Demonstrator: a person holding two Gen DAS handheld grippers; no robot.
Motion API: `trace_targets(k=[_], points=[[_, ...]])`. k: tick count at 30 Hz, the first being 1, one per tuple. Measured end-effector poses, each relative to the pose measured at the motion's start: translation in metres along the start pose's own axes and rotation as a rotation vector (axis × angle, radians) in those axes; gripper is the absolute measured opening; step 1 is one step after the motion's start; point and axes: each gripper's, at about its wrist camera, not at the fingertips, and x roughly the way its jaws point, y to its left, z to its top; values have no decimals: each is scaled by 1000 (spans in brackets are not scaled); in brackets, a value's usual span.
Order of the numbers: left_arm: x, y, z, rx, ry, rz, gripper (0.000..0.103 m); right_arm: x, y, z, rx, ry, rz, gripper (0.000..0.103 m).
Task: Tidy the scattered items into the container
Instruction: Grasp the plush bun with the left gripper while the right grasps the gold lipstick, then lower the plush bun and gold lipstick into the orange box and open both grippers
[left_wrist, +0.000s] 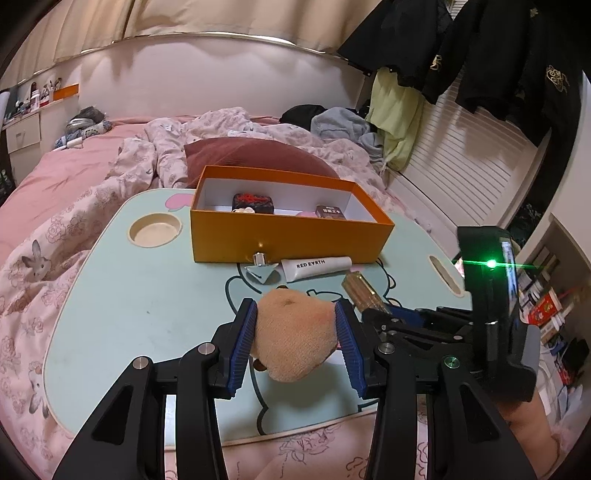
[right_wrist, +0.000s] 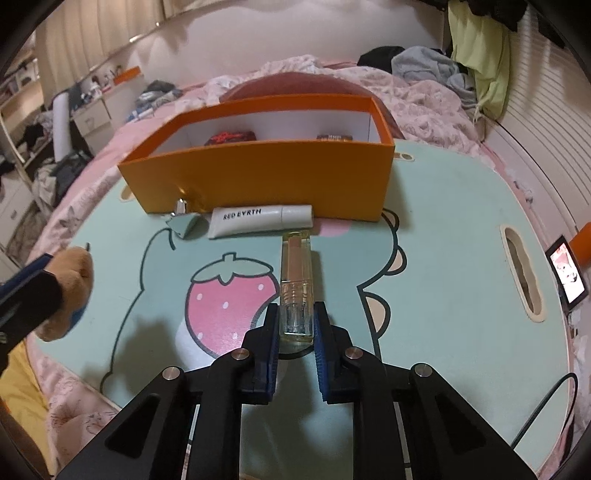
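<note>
My left gripper (left_wrist: 295, 314) is shut on a tan plush toy (left_wrist: 295, 332), held just above the mint lap table (left_wrist: 129, 295); the toy also shows in the right wrist view (right_wrist: 74, 273). My right gripper (right_wrist: 295, 314) is shut on a clear lip-gloss tube (right_wrist: 295, 280) that points toward the orange box (left_wrist: 288, 236). The box (right_wrist: 266, 177) stands at the table's far side and holds a dark red case (left_wrist: 253, 202) and a small brown box (left_wrist: 330, 211). A white RED EARTH tube (right_wrist: 258, 219) and a silver triangular bottle (right_wrist: 183, 221) lie in front of the box.
The table sits on a bed with a pink floral quilt (left_wrist: 44, 229) and a maroon pillow (left_wrist: 251, 155). A round cup recess (left_wrist: 155, 229) is at the table's left and a handle slot (right_wrist: 522, 273) at its right. A phone (right_wrist: 567, 277) lies beyond the right edge.
</note>
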Motion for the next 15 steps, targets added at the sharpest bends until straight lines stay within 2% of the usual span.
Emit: trace_targets(k=[7, 15], points=[[0, 0, 6, -2, -9, 1, 45, -20, -1, 6, -16, -65, 13, 16], [9, 5, 42, -8, -29, 12, 45, -35, 0, 37, -48, -135, 41, 16]])
